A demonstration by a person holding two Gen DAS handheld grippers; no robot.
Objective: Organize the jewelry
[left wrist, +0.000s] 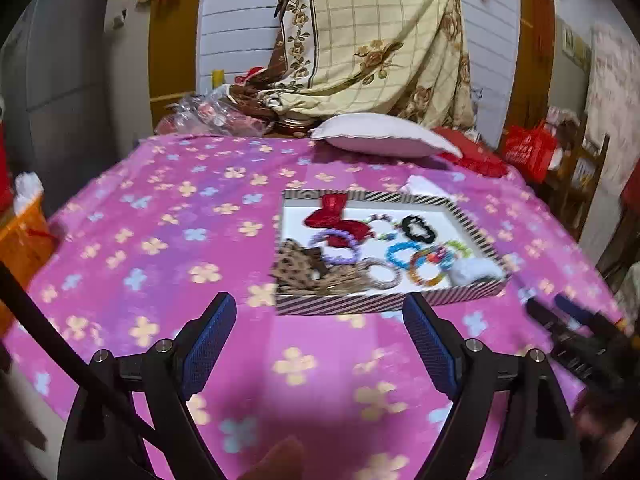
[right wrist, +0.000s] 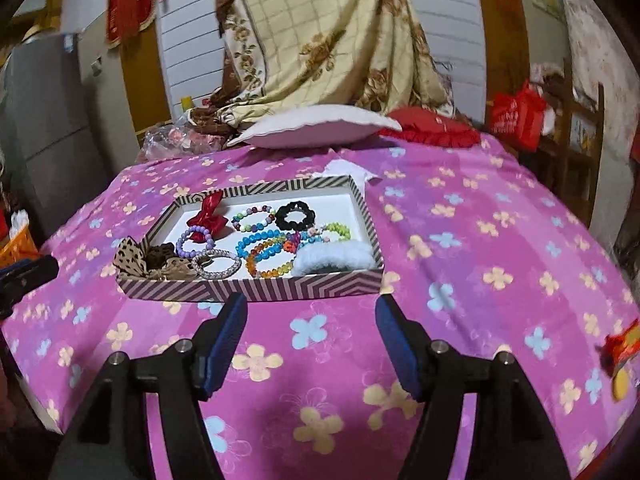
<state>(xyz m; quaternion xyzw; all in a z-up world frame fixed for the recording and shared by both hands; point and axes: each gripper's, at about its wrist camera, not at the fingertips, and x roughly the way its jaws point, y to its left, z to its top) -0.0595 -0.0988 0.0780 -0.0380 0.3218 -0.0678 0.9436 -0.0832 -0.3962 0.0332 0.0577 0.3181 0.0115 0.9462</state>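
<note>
Your left claw [left wrist: 320, 312] is released, its blue-padded fingers [left wrist: 210, 340] spread wide with nothing between them, hanging over the pink flower-print bedspread [left wrist: 160, 220] just short of the shallow black-and-white striped cardboard tray [right wrist: 256, 288]. Your right claw [right wrist: 312, 320] is also released and empty, poised before the tray's near wall.

All the jewelry lies inside the tray: a red satin bow [right wrist: 210, 216] at the back left, a black scrunchie [right wrist: 294, 214] behind the middle, a lilac bead bracelet [right wrist: 196, 240], a silver rhinestone bangle [right wrist: 216, 264], a bright blue bead bracelet [right wrist: 260, 242], an orange and yellow bead bracelet [right wrist: 272, 266], and a fluffy white scrunchie [right wrist: 336, 258] in the near right corner. A leopard-print bow [right wrist: 130, 258] hangs over the near left corner. A white pillow [right wrist: 320, 126] lies at the far end of the bed.
</note>
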